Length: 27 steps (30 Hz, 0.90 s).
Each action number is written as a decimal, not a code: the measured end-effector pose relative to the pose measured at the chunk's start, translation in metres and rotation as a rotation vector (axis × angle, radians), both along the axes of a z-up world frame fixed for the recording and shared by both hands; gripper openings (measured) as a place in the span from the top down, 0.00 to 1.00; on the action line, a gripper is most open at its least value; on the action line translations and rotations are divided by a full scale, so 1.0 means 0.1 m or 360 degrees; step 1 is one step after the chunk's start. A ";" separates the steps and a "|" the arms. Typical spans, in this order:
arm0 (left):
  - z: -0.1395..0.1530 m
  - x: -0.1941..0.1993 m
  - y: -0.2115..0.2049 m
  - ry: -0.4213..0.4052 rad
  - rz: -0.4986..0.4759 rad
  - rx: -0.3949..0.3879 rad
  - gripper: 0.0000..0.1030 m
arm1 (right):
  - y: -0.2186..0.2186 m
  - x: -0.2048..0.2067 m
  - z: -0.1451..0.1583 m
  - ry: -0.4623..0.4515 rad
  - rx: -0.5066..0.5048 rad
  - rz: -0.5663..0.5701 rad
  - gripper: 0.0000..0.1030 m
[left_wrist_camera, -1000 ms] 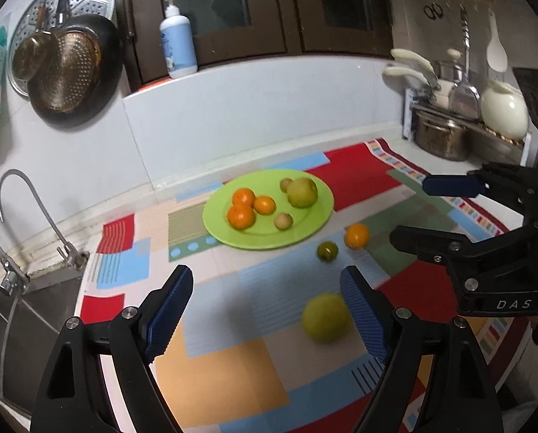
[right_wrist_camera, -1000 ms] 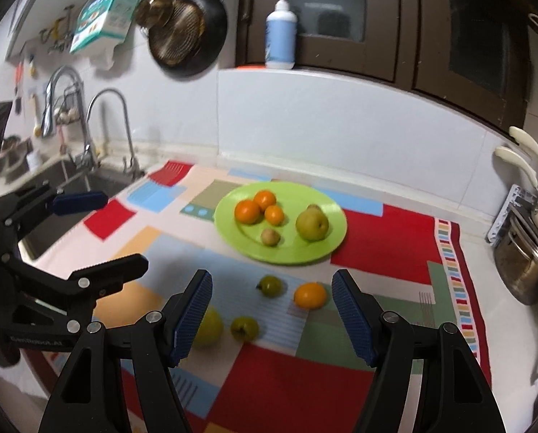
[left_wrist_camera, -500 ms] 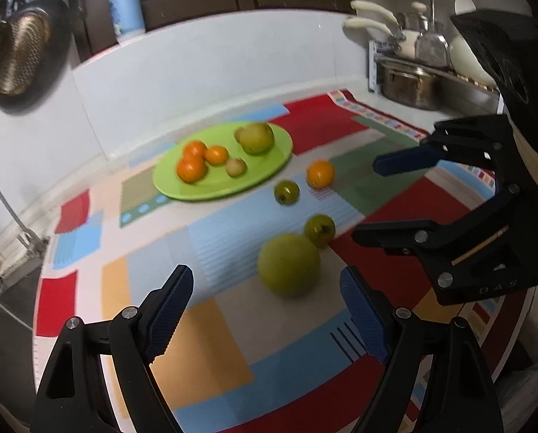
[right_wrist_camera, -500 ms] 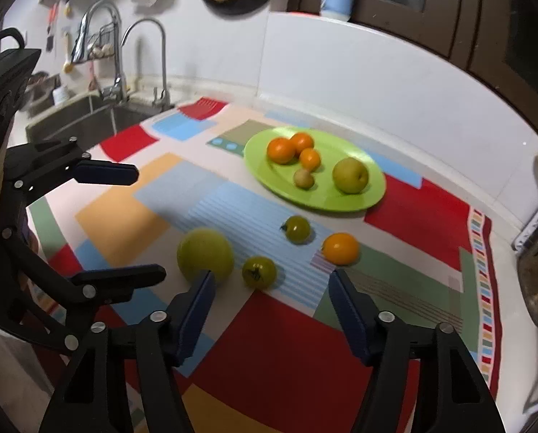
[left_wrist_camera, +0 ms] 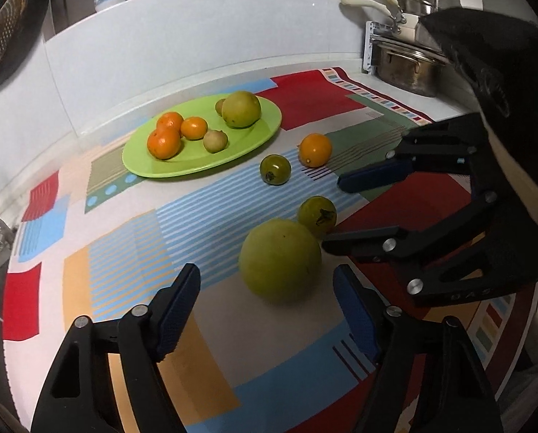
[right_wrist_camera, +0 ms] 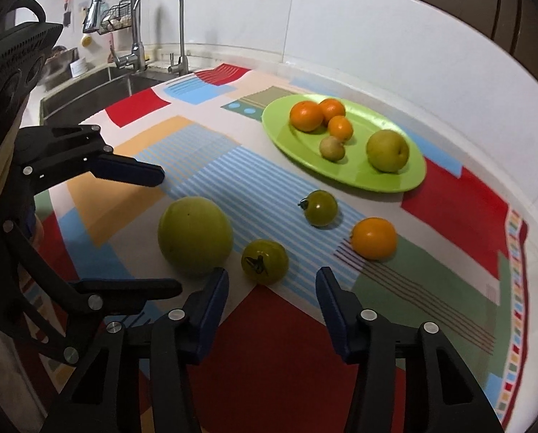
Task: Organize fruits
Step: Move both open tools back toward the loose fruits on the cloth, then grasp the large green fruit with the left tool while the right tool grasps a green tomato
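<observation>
Left gripper (left_wrist_camera: 267, 308) wide open, empty — large green fruit (left_wrist_camera: 280, 259) ahead | right gripper (right_wrist_camera: 272, 297) wide open, empty | no readable writing

Only faint "DAS" on right hand-held gripper (left_wrist_camera: 368, 213) body; nothing else legible.

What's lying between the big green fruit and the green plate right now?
Nothing: between the big green fruit and the green plate there is only bare striped mat, clearest in the left wrist view. The dark green tomato sits just right of that line.
</observation>
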<state>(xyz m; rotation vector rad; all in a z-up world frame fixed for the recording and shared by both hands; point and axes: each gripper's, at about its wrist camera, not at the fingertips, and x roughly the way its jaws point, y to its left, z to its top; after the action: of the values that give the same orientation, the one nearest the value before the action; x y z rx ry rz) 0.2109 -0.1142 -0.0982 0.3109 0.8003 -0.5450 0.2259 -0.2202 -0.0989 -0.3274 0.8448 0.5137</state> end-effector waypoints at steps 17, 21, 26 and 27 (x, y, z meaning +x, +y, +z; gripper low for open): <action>-0.04 0.17 -0.08 0.0092 -0.0008 -0.0086 0.42 | -0.10 0.15 -0.12 0.0102 0.0161 -0.0050 0.70; -0.07 0.19 -0.12 0.0107 -0.0015 -0.0086 0.49 | -0.21 0.13 -0.08 0.0082 0.0178 -0.0158 0.70; -0.07 0.22 -0.11 0.0119 0.0005 -0.0093 0.52 | -0.29 0.09 -0.04 0.0073 0.0220 -0.0273 0.70; -0.07 0.22 -0.11 0.0124 0.0012 -0.0097 0.53 | -0.30 0.08 -0.03 0.0071 0.0231 -0.0301 0.70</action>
<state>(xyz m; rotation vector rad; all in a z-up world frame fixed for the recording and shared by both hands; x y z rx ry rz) 0.2334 -0.1249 -0.1049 0.2314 0.8579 -0.5763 0.2338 -0.2499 -0.1014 -0.1019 0.8666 0.4042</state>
